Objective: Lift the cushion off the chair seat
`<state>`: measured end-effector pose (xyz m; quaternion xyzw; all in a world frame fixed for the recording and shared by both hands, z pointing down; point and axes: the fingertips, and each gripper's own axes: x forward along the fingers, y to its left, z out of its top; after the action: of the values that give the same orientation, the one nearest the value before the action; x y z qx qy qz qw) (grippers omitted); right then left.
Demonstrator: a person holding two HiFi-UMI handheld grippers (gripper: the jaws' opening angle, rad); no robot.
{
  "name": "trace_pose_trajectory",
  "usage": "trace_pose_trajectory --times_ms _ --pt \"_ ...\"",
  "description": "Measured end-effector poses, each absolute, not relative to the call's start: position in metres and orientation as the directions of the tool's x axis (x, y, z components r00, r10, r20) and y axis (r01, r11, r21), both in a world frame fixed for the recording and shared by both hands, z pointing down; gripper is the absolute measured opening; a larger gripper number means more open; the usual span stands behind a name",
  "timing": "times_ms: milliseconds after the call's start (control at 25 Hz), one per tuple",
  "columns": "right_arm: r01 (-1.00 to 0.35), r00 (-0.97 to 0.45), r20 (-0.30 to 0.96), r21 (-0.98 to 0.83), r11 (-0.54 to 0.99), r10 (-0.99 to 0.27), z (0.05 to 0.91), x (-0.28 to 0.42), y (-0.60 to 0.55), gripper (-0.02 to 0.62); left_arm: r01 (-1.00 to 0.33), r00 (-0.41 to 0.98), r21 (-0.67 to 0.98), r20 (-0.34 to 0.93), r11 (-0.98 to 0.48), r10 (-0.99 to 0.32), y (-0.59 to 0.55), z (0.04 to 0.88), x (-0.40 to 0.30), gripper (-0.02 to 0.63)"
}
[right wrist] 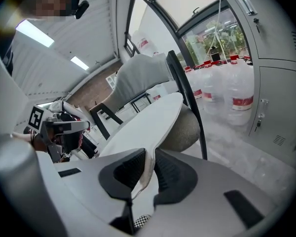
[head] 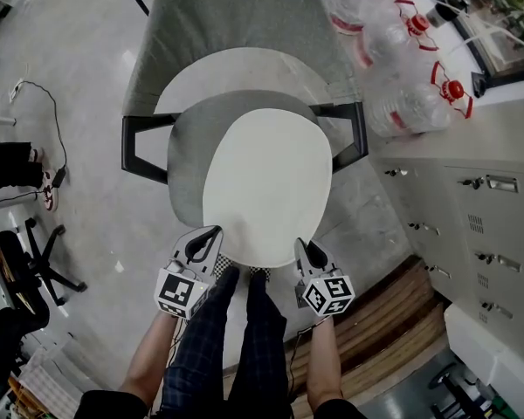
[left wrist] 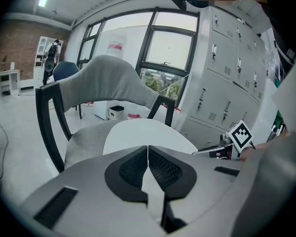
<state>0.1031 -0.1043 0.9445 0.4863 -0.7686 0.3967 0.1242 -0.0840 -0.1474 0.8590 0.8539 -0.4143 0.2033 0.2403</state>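
Note:
A white oval cushion (head: 266, 186) lies on the grey seat (head: 185, 147) of a black-framed chair, its near edge hanging over the seat's front. My left gripper (head: 211, 234) is at the cushion's near left edge, and in the left gripper view the dark pads (left wrist: 130, 167) are closed with the white edge (left wrist: 149, 132) running in between them. My right gripper (head: 307, 247) is at the near right edge. In the right gripper view its pads (right wrist: 170, 174) pinch a fold of the cushion (right wrist: 143, 122), which bends up from the seat there.
Large water bottles (head: 410, 103) stand right of the chair beside grey cabinets (head: 472, 208). A wooden step (head: 393, 321) lies at lower right. A black office chair base (head: 26, 260) and a cable are on the floor at left. The person's legs (head: 244, 339) are below the cushion.

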Motion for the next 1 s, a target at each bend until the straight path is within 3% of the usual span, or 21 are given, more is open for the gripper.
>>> trace_pose_trajectory --times_ms 1000 --pt "-0.877 -0.472 0.510 -0.355 0.323 -0.720 0.770 0.074 -0.122 0.049 -0.814 0.566 0.191 0.475 -0.549 -0.674 -0.149 0.703 -0.105 0.020"
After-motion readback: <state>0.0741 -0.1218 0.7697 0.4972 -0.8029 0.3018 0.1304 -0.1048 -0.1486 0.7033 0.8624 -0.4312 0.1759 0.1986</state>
